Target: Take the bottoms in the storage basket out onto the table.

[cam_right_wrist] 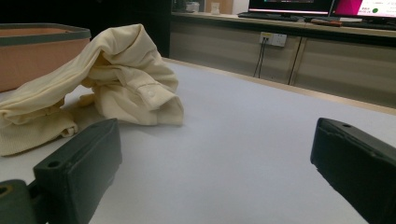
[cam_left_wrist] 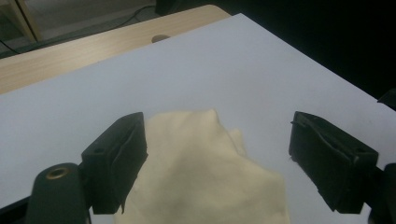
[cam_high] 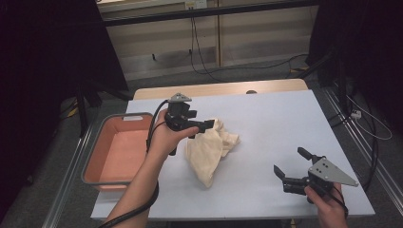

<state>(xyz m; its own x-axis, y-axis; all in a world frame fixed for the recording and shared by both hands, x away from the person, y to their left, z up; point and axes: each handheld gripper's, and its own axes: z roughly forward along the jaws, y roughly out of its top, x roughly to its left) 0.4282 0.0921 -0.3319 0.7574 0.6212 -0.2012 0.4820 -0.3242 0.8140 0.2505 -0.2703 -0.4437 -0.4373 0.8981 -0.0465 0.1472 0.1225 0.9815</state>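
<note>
Nearest me, I am holding my right gripper [cam_high: 291, 172] low over the white table [cam_high: 285, 123] with its jaws spread wide and empty, while farther off my left gripper [cam_high: 202, 127] is hanging with jaws wide over the top of the crumpled cream shirt [cam_high: 211, 149], one jaw touching the cloth but not pinching it. I judge I am lining up a grab; next I need to close on a fold. I am counting one shirt, one basket [cam_high: 95, 156], two grippers.
</note>
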